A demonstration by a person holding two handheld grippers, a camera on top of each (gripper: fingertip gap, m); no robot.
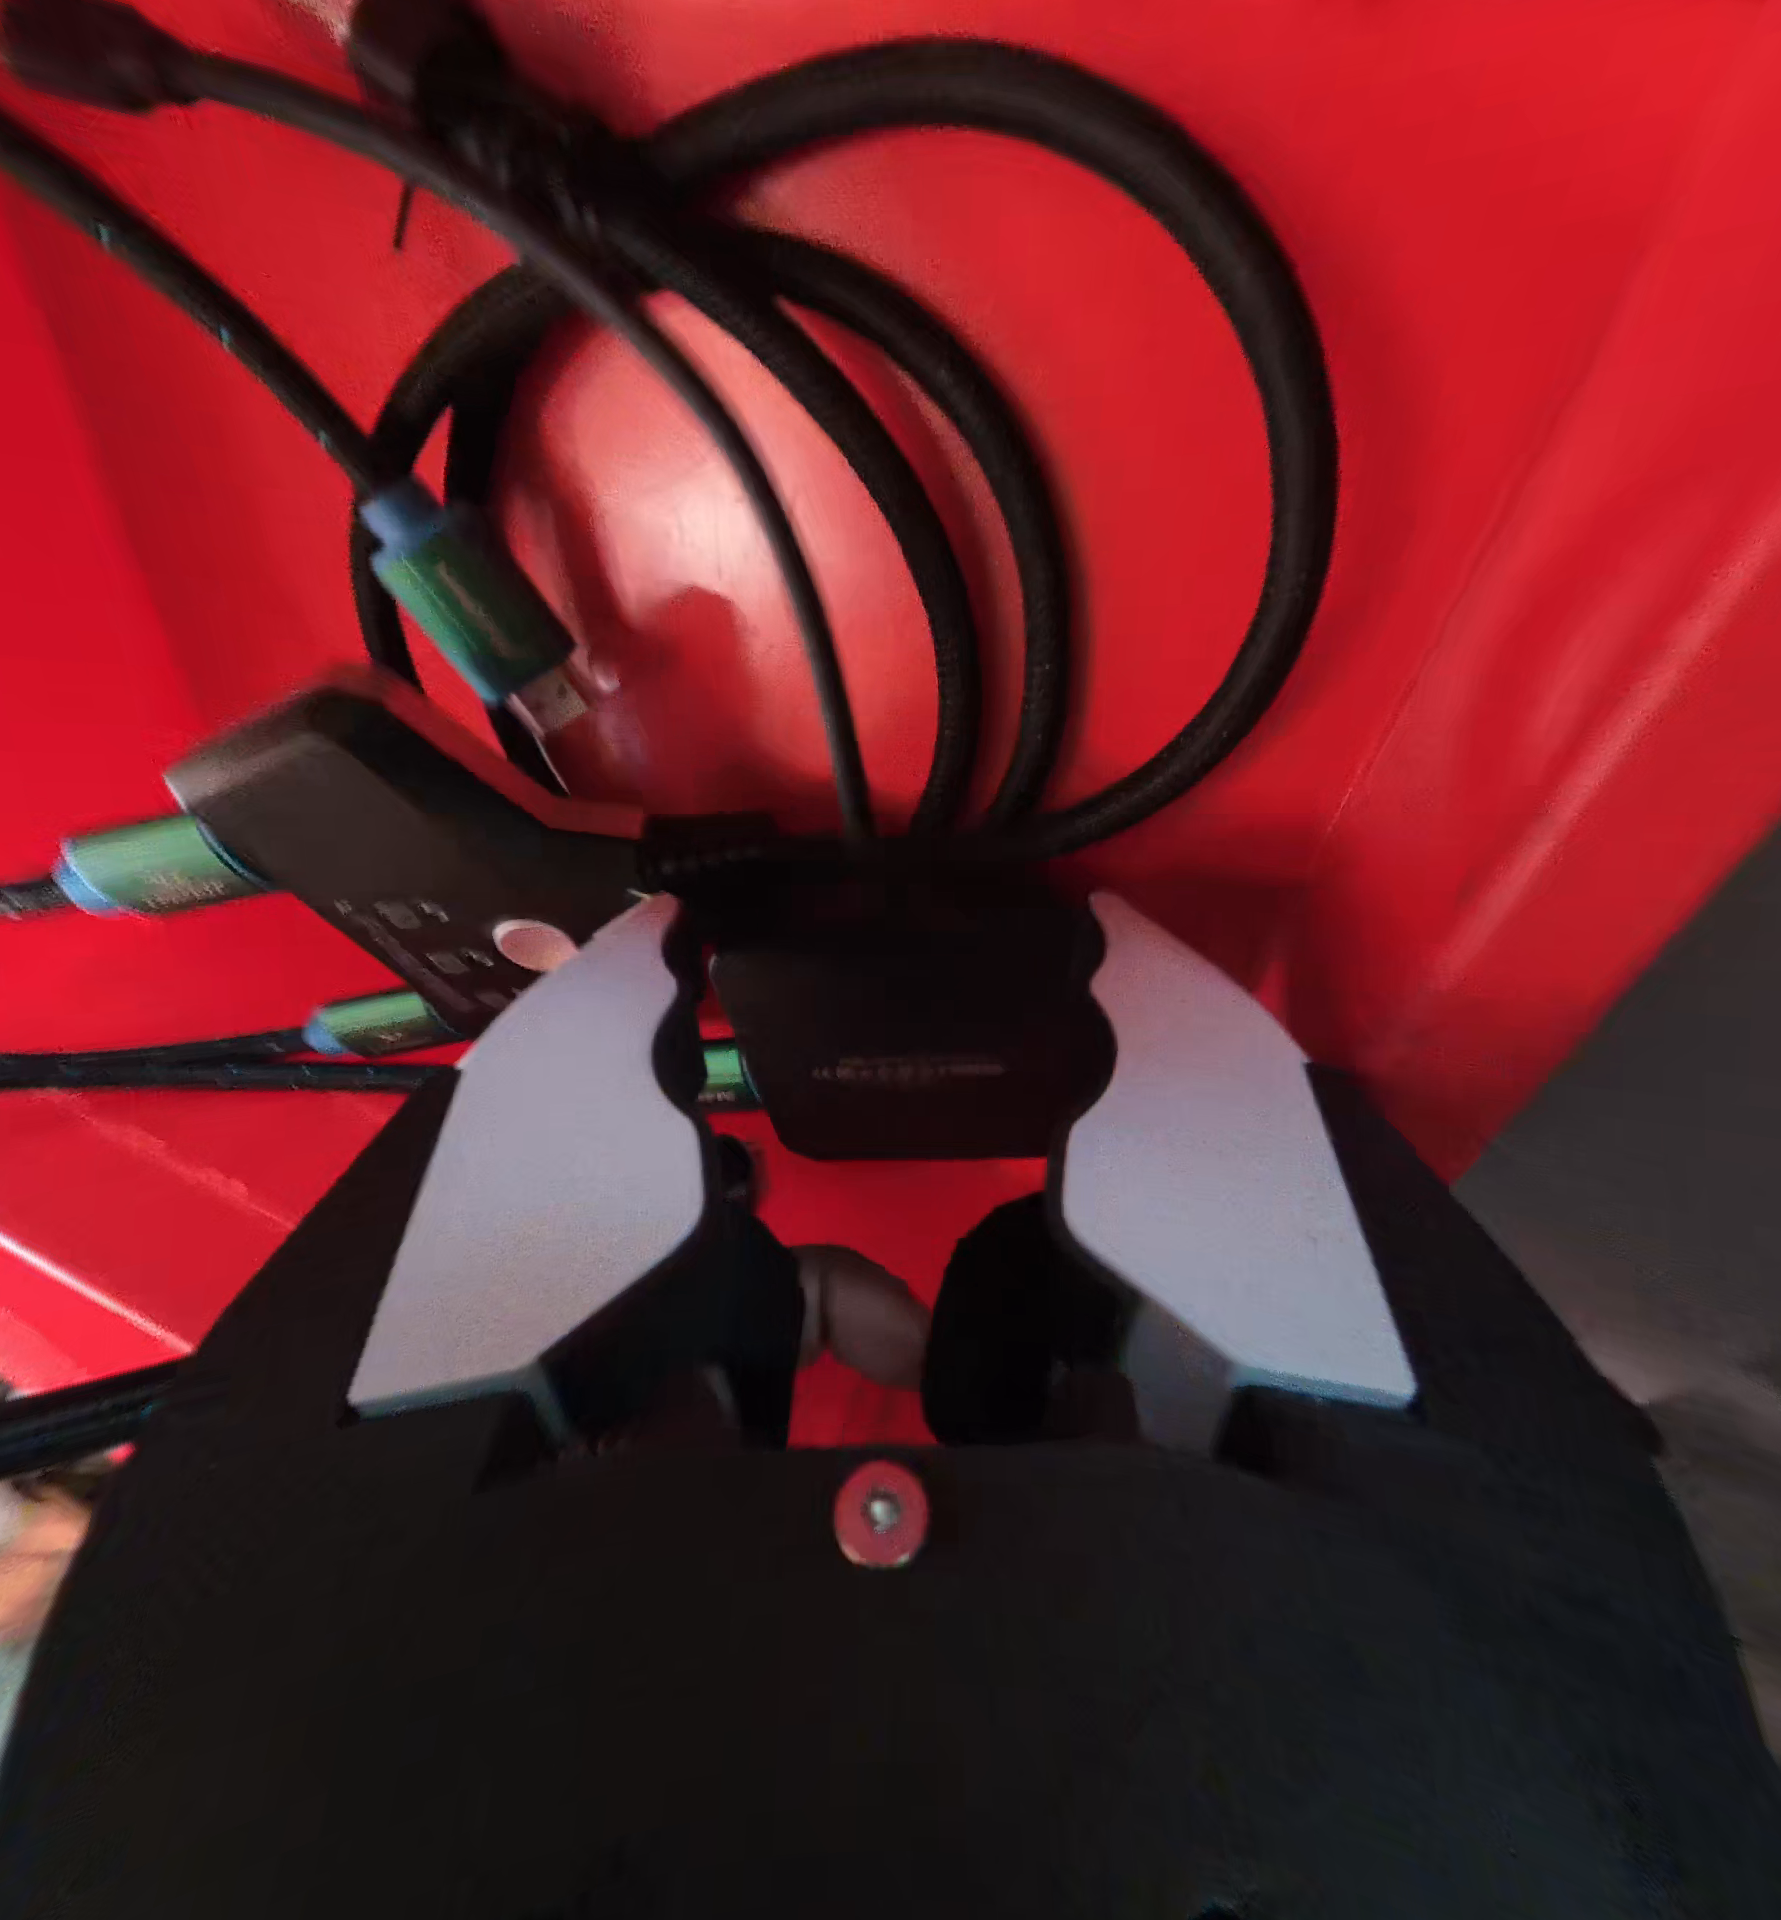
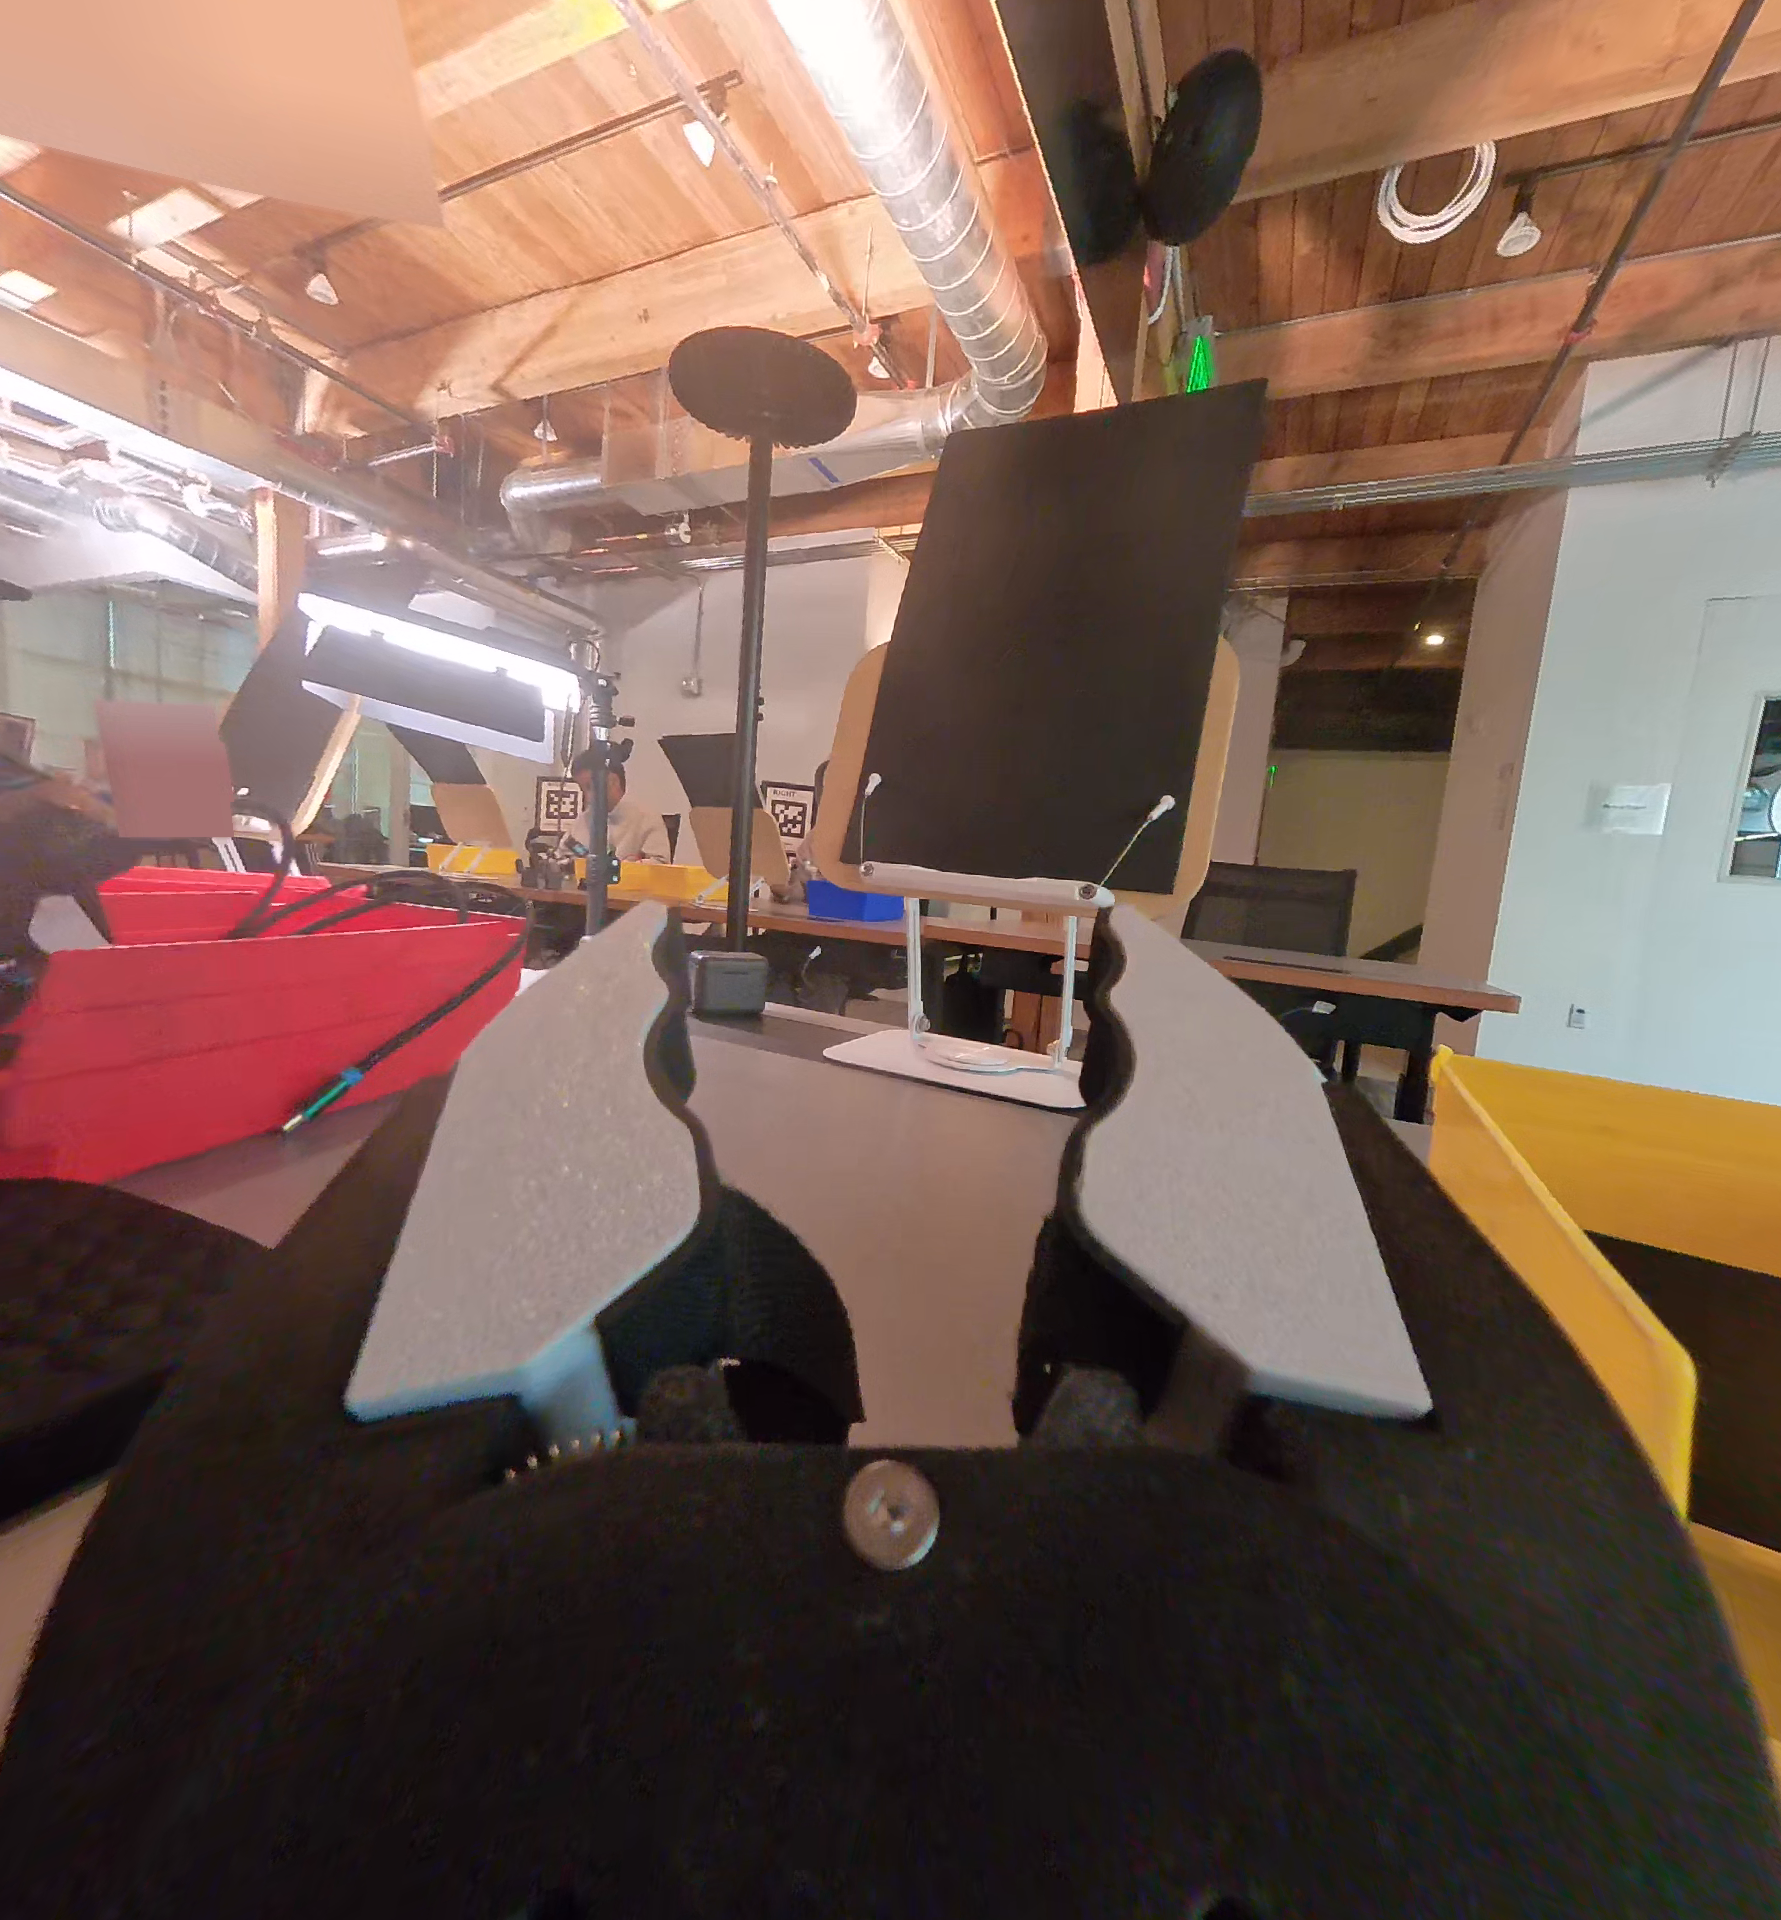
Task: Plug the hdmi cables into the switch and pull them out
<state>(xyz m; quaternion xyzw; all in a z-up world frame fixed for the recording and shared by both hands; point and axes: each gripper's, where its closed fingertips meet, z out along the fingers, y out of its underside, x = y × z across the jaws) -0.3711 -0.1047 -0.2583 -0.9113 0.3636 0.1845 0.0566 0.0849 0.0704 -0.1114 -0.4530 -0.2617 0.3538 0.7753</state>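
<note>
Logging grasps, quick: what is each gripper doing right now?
Left gripper: jaws around a black box in the red bin; contact unclear.
Right gripper: open, holding nothing.

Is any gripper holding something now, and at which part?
The left gripper has a small black box between its fingers, at the box's two sides; firm contact cannot be told. The right gripper is open and holds nothing.

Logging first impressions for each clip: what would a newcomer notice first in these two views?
In the left wrist view, the red bin fills the frame, with coiled black cables above a black box between the left gripper fingers. The right gripper is open and empty, pointing at a tilted black panel.
</note>
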